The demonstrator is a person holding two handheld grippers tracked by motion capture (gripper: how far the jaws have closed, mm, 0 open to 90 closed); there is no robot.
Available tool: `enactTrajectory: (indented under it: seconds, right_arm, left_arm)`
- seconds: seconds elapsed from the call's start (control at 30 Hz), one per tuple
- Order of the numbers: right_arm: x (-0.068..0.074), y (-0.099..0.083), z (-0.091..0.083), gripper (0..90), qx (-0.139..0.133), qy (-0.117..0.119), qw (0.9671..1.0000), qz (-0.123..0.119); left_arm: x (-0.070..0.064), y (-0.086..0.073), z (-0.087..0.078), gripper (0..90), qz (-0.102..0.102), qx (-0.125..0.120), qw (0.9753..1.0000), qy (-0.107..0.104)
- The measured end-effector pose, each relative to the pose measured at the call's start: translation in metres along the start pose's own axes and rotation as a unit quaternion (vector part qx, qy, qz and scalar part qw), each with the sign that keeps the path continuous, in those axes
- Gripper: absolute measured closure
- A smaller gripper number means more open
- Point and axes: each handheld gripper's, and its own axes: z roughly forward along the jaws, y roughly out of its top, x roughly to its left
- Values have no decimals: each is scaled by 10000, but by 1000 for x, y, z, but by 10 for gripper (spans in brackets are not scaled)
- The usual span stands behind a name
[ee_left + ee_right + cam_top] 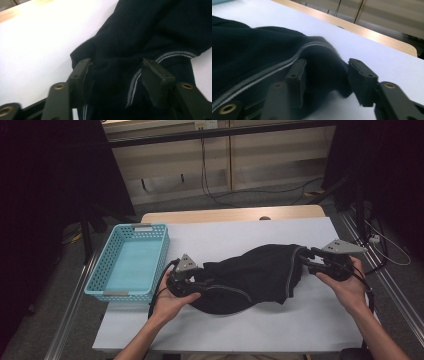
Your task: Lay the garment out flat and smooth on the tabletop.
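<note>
A black garment with a thin grey stripe along its hem lies bunched across the middle of the white table. My left gripper is at its left end. In the left gripper view a fold of the black cloth sits between the spread jaws of the left gripper, so it is open. My right gripper is at the garment's right end. There the striped edge of the cloth runs into the gap of the right gripper, which is open too.
A light-blue plastic basket stands at the table's left edge, next to my left hand. The table's wooden far edge shows beyond the white cover. Cables lie on the floor behind.
</note>
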Motion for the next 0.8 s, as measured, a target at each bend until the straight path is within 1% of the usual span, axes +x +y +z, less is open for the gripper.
enactTrajectory:
  seconds: [0.03,0.1,0.2,0.27,0.3,0.33,0.4,0.47,0.5,0.53,0.57,0.6,0.63,0.67,0.7,0.73,0.77,0.8]
  right_arm:
    - [2,0,-3,457,-29,31,10000,-13]
    - [8,3,-10,442,-109,50,9999,-98]
    - [20,8,-19,440,-252,190,9993,-199]
    - [31,11,-23,462,-323,359,9984,-300]
    - [38,12,-24,476,-323,490,9975,-386]
    - [43,13,-24,483,-312,572,9969,-438]
    - [59,14,-22,515,-293,858,9940,-615]
    - [71,14,-18,524,-215,1083,9915,-691]
    - [77,14,-15,527,-138,1180,9902,-733]
    - [83,13,-11,539,-50,1290,9886,-770]
    - [91,11,-8,556,-10,1438,9863,-803]
    - [94,9,-6,567,-1,1527,9849,-815]
    - [101,6,-3,579,87,1660,9819,-912]
    - [105,4,-2,582,138,1706,9801,-1002]
    - [111,0,-1,580,211,1742,9779,-1138]
    - [114,-2,0,574,253,1760,9763,-1236]
    - [118,-6,1,546,342,1798,9737,-1359]
    - [120,-8,2,511,410,1759,9728,-1448]
  left_arm:
    - [-1,-2,-2,390,30,11,10000,29]
    - [-2,-4,-6,377,40,3,10000,48]
    - [-5,-9,-13,350,33,-43,10000,41]
    - [-6,-12,-17,348,54,-70,10000,34]
    - [-7,-13,-18,348,70,-62,10000,28]
    - [-9,-15,-19,348,96,-60,9999,23]
    - [-11,-18,-21,348,163,-32,9999,2]
    - [-13,-21,-20,364,183,21,9998,-20]
    - [-14,-22,-18,393,188,78,9998,-69]
    - [-16,-25,-15,408,189,133,9997,-64]
    - [-17,-26,-13,410,183,180,9997,-56]
    - [-18,-29,-9,418,278,285,9992,-21]
    - [-19,-31,-6,441,316,297,9991,17]
    - [-19,-33,-2,453,363,352,9987,78]
    - [-18,-33,-1,454,391,413,9984,69]
    - [-17,-33,1,460,386,423,9983,62]
    - [-16,-33,2,471,364,422,9984,74]
    - [-15,-33,3,486,357,440,9984,62]
